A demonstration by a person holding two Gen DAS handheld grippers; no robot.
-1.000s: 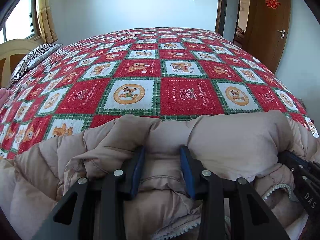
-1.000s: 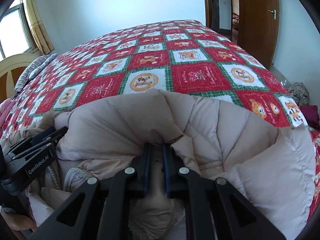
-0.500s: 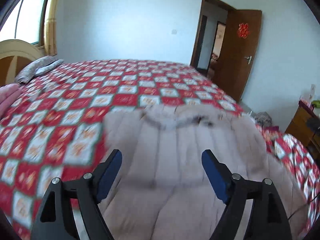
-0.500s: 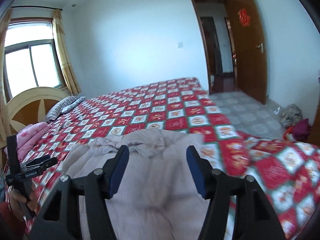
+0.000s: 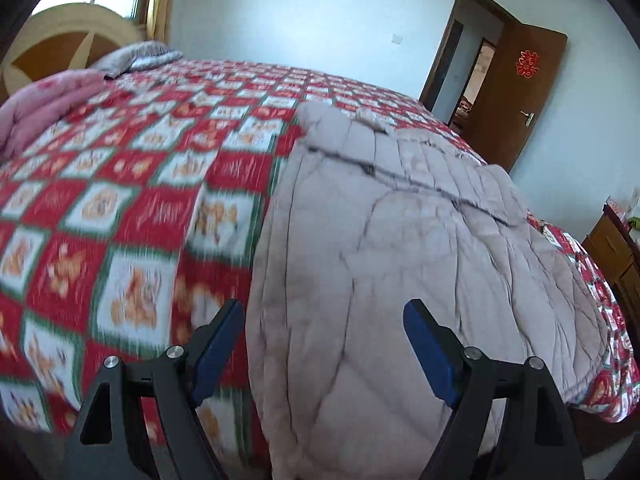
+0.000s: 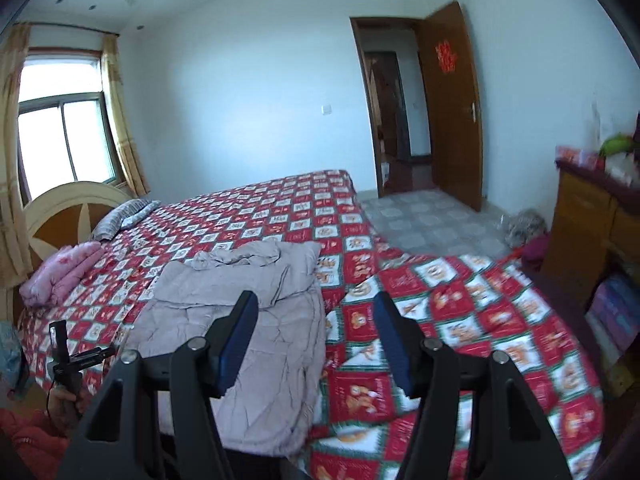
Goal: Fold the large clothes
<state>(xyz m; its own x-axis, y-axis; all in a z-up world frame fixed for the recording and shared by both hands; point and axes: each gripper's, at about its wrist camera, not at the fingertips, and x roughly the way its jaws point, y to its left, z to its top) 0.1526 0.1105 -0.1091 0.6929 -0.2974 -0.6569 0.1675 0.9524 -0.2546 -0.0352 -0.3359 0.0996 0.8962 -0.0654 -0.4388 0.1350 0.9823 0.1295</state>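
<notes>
I am looking across a bed (image 6: 480, 320) that is wearing a red, green and white patchwork quilt (image 5: 120, 208) printed with little bears, and around it a folded pink blanket (image 6: 64, 272) is lying near the rounded wooden headboard (image 6: 68, 212), with a striped pillow (image 6: 124, 212) sitting just beyond it. A brown door (image 6: 452, 104) is standing open onto a dark hallway, a curtained window (image 6: 64, 136) is glowing on the far side, and a wooden dresser (image 6: 592, 224) is standing at the edge of the right wrist view with a heap of cloth on the tiled floor (image 6: 432, 220) near it. Nothing is standing between my claws and the garment. The beige padded coat (image 5: 400, 260) is lying spread flat on the quilt at the near side of the bed, its quilted stitching running lengthwise, its collar end bunching into loose folds at the far end and its hem hanging over the bed's edge. I am holding my left claw (image 5: 324, 344) wide apart and gripping nothing, hovering over the near end of the coat. I am holding my right claw (image 6: 316, 344) wide apart too, empty, raised above the coat's right edge. In the right wrist view my left claw is showing small at the lower left, clasped in my hand (image 6: 64, 400).
</notes>
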